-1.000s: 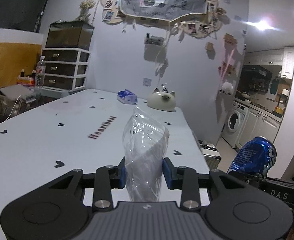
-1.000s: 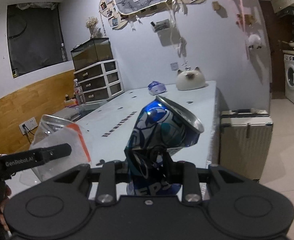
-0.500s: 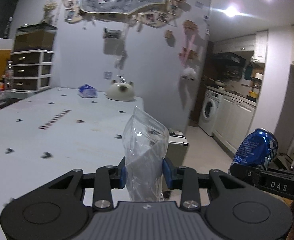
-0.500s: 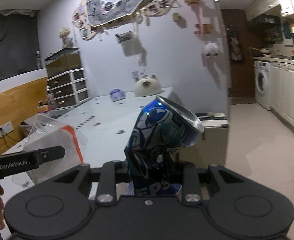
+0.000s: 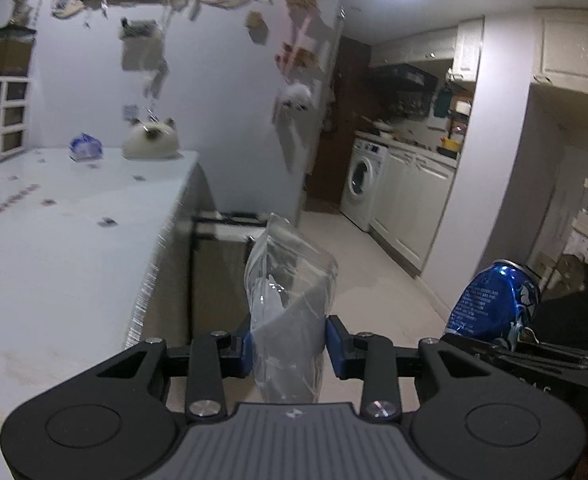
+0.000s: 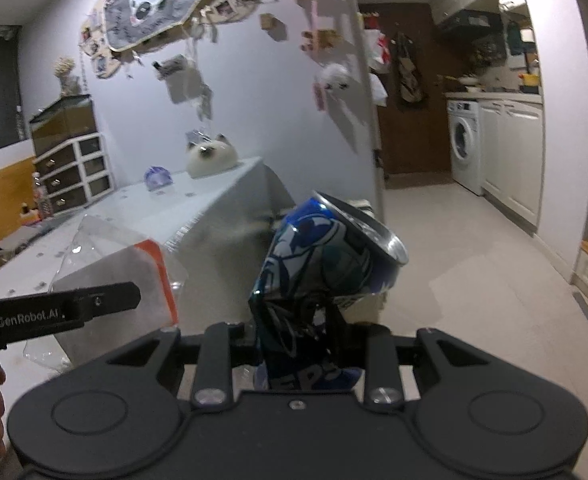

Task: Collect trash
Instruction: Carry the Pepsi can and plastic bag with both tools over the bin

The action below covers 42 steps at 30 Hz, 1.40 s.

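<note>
My left gripper [image 5: 287, 346] is shut on a crumpled clear plastic bag [image 5: 289, 280] that stands up between its blue pads. The same plastic bag [image 6: 109, 264], with an orange edge, shows at the left of the right wrist view beside the left gripper's black finger [image 6: 77, 308]. My right gripper [image 6: 296, 344] is shut on a dented blue drink can [image 6: 322, 268], tilted with its open top to the right. That blue can [image 5: 494, 300] also appears at the lower right of the left wrist view. Both grippers hang past the table's right edge, over the floor.
A white table [image 5: 53, 248] with small dark marks lies left, bearing a cat-shaped white object [image 5: 149, 142] and a blue wrapper [image 5: 85, 146] at its far end. A suitcase [image 5: 221, 264] stands against the table's side. Pale floor [image 6: 474, 280] runs toward a washing machine [image 6: 464, 144] and cabinets.
Both views have swung right, off the table toward the floor and kitchen. The bag and the can stay gripped as before.
</note>
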Motion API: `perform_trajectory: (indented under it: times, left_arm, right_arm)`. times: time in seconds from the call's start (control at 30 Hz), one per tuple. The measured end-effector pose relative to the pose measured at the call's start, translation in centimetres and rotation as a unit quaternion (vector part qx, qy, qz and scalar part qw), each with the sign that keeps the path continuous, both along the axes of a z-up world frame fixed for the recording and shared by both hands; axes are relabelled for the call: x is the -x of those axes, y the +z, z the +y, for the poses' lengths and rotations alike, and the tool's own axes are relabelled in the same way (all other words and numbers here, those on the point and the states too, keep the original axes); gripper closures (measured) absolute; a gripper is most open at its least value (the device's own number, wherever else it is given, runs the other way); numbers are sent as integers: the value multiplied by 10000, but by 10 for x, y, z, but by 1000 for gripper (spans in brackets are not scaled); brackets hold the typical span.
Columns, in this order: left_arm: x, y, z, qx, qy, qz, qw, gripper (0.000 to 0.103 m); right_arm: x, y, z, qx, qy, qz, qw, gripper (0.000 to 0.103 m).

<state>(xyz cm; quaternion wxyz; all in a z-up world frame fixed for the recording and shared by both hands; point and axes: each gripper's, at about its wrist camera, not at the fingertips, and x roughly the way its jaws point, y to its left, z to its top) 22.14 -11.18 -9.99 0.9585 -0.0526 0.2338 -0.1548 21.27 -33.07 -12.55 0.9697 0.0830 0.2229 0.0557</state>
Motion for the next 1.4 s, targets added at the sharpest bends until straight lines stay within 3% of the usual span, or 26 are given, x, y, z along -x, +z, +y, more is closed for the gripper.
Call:
perform_trajectory:
  times: [0.27, 0.63, 0.93, 1.13, 1.4]
  left_arm:
    - [-26, -60, -45, -43, -228, 605, 9979, 66]
    - [-84, -157, -66, -256, -131, 1432, 9893, 66]
    - [-136, -258, -80, -345, 75, 2118, 9767, 66]
    - [-172, -323, -82, -314, 302, 2582, 9651, 66]
    - [-212, -386, -77, -119, 612, 3003, 9518, 66]
  right_arm:
    - [-5, -53, -47, -46, -374, 556, 9977, 73]
    - [-39, -152, -80, -256, -573, 1420, 9879, 73]
    - [-88, -247, -85, -575, -510, 2290, 9704, 73]
    - [-125, -308, -84, -1071, -430, 2799, 9531, 72]
    - [-162, -349, -77, -1179, -412, 3087, 9429, 72]
